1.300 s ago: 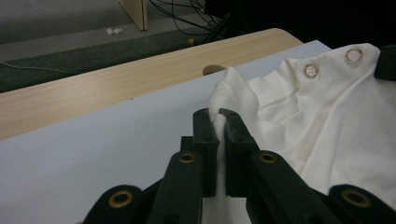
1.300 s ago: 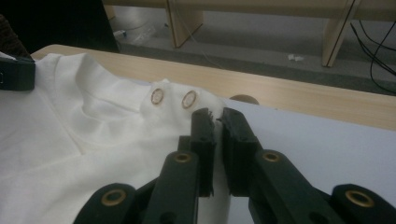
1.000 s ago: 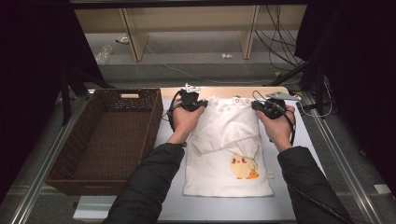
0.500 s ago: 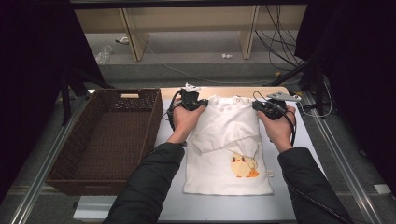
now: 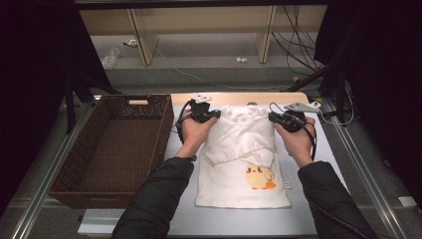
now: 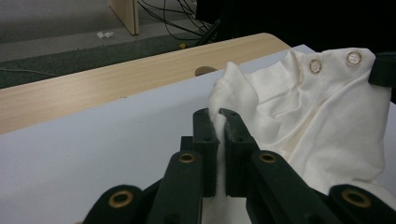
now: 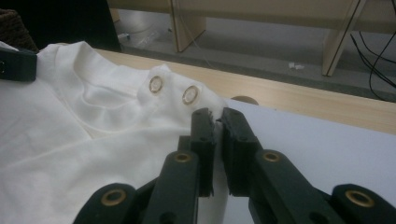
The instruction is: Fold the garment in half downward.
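Note:
A white baby shirt [image 5: 244, 164] with a yellow chick print lies on the pale table top, its sleeves folded in over the chest. My left gripper [image 5: 214, 114] is shut on the shirt's left shoulder, and cloth [image 6: 215, 116] bunches up between its black jaws. On the other shoulder my right gripper [image 5: 272, 117] is shut too, pinching the edge [image 7: 215, 115] just beside two metal snaps [image 7: 173, 89]. Both shoulders are raised a little off the table. The snaps [image 6: 334, 61] also appear in the left gripper view, with the other gripper's black tip [image 6: 383, 69] at the far right.
A brown wicker basket [image 5: 74, 164] stands left of the shirt, close to my left forearm. A light wooden strip [image 5: 239, 97] runs along the table's far edge. Beyond it are wooden shelf legs and black cables [image 5: 298, 35] on the floor.
Both grippers stay shut on the shirt's shoulders. The shirt's upper part has shifted slightly toward the far edge; the hands have barely moved.

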